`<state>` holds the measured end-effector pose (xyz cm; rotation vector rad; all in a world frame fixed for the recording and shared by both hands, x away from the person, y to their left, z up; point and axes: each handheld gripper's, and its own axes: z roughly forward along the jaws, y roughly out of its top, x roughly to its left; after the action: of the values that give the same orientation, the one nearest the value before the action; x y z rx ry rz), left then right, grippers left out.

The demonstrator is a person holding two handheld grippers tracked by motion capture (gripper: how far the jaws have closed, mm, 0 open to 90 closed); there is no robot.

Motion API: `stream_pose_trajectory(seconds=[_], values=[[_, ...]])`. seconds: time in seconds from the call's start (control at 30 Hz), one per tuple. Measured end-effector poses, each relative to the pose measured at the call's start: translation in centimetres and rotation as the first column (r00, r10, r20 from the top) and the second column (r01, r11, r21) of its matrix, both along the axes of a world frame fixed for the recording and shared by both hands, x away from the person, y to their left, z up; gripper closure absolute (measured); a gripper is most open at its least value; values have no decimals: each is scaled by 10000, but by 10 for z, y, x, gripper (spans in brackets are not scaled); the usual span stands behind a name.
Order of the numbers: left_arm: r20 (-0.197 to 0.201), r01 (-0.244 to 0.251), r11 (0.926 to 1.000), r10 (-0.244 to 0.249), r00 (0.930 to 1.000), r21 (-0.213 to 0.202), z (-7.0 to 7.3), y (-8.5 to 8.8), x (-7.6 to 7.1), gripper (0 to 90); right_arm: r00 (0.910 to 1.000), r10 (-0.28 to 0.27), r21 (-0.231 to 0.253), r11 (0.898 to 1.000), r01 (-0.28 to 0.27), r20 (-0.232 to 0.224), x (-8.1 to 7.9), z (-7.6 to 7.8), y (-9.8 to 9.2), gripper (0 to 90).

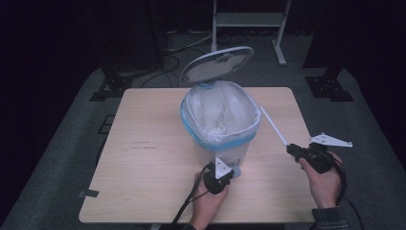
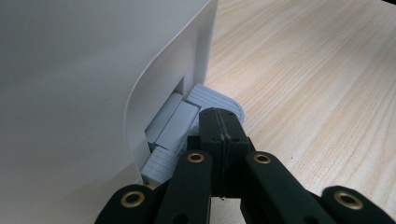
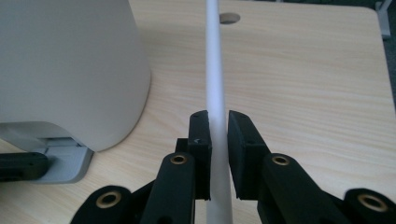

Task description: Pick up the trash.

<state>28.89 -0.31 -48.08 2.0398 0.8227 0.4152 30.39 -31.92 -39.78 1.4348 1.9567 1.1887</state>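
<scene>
High view: left tool [image 1: 233, 173] clenched, pressing bin pedal [image 2: 219, 100]; lid [image 1: 218, 63] up; right tool [image 1: 290, 149] grasping white rod [image 1: 273, 125] over worktop [image 1: 143, 143].

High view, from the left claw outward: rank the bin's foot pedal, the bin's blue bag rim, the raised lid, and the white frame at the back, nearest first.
1. Foot pedal: at the bin's base, right at the left claw.
2. Blue bag rim: around the bin's mouth, table centre.
3. Raised lid: tilted up behind the bin.
4. White frame: on the floor beyond the table.

A pale wooden table [image 1: 143, 158] carries a lined pedal bin [image 1: 221, 125].
</scene>
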Motion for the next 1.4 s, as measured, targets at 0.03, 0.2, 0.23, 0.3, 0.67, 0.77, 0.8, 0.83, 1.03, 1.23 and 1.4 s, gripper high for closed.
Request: stream_pose_trajectory(seconds=[0.03, 0.2, 0.23, 0.3, 0.67, 0.77, 0.8, 0.83, 1.03, 1.23, 1.4], values=[[-1, 31, 10000, -31, 10000, 74, 0, 1, 0, 900, 10000, -6, 22, 10000, 6, 37, -1, 3, -1, 793], [0, 29, 10000, -29, 10000, 73, 0, 1, 0, 900, 9996, -25, 181, 9998, 19, 293, -8, 19, -7, 793], [-11, 29, 10000, -29, 10000, 73, 0, 1, 0, 900, 9994, -31, 220, 9998, 23, 351, -10, 23, -8, 794], [-15, 15, 10000, -15, 10000, 33, 0, 0, 0, 900, 9989, -48, 303, 9995, 34, 465, -13, 30, -10, 793], [-7, -21, 10000, 21, 10000, -47, 0, 0, 0, 900, 9939, 83, 623, 9979, -153, 1103, -32, 65, -17, 794], [-7, -27, 10000, 27, 10000, -77, 0, 0, 0, 900, 9918, 170, 636, 9977, -252, 1265, -37, 73, -17, 793], [-17, -34, 10000, 34, 10000, -80, 0, 0, 0, 900, 9913, 198, 648, 9975, -284, 1303, -38, 75, -17, 793], [-17, -34, 10000, 34, 10000, -80, 0, 0, 0, 900, 9913, 198, 648, 9975, -284, 1303, -38, 75, -17, 793], [57, -3, 10000, 3, 10000, -46, 0, 0, 1, 900, 9887, 390, 699, 9963, -496, 1449, -43, 83, -14, 793], [-18, -37, 9999, 36, 10000, -112, 0, 0, 0, 900, 9852, 675, 714, 9943, -795, 1578, -45, 91, -8, 793], [-47, 7, 10000, -8, 10000, -63, 0, 0, 1, 900, 9802, 930, 713, 9917, -1068, 1749, -46, 99, -2, 793]])
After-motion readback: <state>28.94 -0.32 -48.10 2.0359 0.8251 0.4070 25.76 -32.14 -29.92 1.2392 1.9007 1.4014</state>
